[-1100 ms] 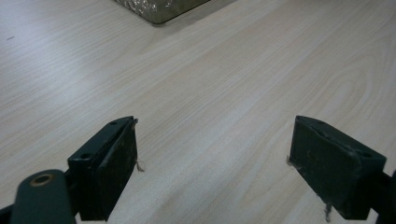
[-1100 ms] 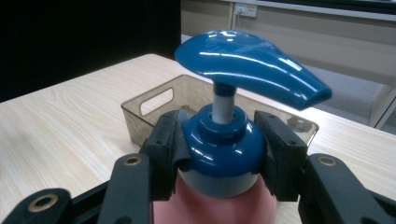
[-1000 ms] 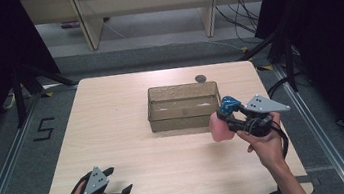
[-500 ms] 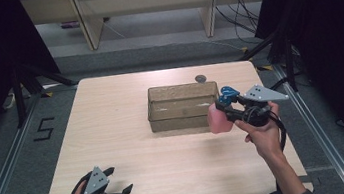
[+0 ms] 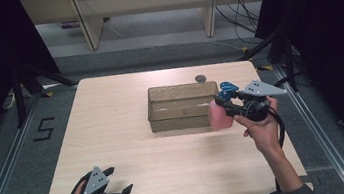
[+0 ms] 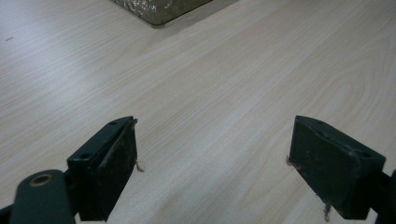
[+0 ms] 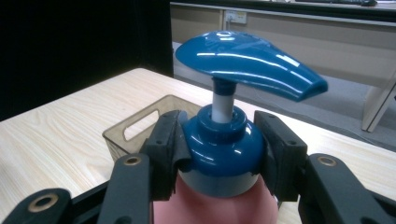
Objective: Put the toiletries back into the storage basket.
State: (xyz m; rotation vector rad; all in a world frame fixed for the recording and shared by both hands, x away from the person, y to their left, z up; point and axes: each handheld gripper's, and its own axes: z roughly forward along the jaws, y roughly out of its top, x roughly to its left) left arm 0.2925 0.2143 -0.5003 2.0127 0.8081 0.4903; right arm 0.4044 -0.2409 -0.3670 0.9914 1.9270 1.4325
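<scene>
Right gripper view: right gripper (image 7: 219, 154) clamped on pump bottle's (image 7: 222, 158) rounded blue collar; could slip out. Left gripper (image 6: 215, 172) apart, idle.

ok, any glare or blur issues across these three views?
High view: sharp table, surroundings very dark. Right gripper view: glare streaks on the blue pump head, background soft. Left gripper view: near pads blurred, soft sheen on the wood.

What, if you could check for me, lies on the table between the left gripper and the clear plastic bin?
Nothing: in the high view, bare wooden tabletop runs from the open left gripper to the clear plastic bin. The left gripper view shows the same bare wood ahead of its jaws.
</scene>
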